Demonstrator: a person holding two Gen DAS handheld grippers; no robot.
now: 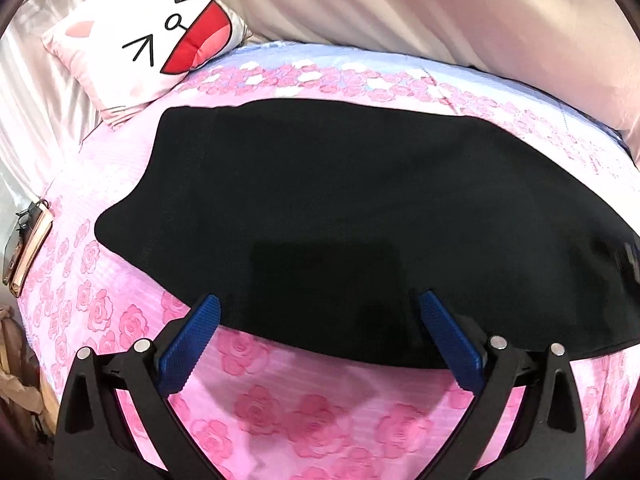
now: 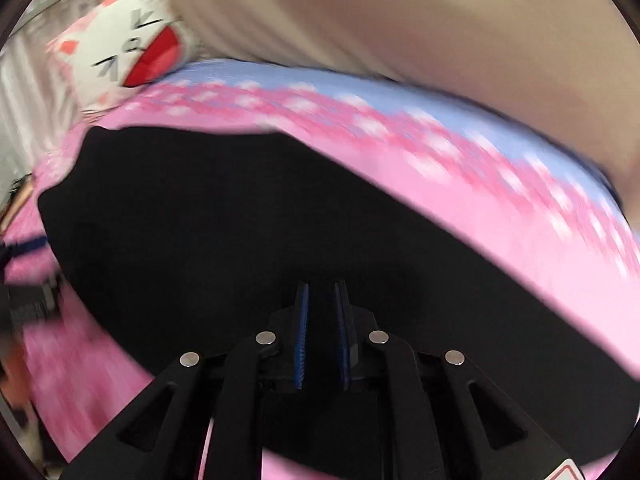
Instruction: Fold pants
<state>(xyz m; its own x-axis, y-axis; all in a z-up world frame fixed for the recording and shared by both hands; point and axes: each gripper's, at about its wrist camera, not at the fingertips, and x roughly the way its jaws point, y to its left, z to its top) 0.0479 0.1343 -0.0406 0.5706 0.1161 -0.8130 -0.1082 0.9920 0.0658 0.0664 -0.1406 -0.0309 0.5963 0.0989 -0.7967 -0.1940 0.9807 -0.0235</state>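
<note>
Black pants (image 1: 340, 208) lie folded flat on a pink rose-print bedspread (image 1: 280, 408). My left gripper (image 1: 320, 308) is open, its blue pads (image 1: 188, 344) spread wide just over the near edge of the pants, holding nothing. In the blurred right wrist view the pants (image 2: 224, 232) fill the middle. My right gripper (image 2: 322, 292) hovers over them with its blue pads (image 2: 302, 336) close together and a narrow gap between them; nothing shows between them. The left gripper (image 2: 24, 256) shows blurred at the left edge.
A white and pink cat-face pillow (image 1: 152, 40) lies at the back left, also in the right wrist view (image 2: 124, 56). A beige quilt (image 1: 440, 12) is bunched along the back. A phone-like object (image 1: 28, 248) rests at the bed's left edge.
</note>
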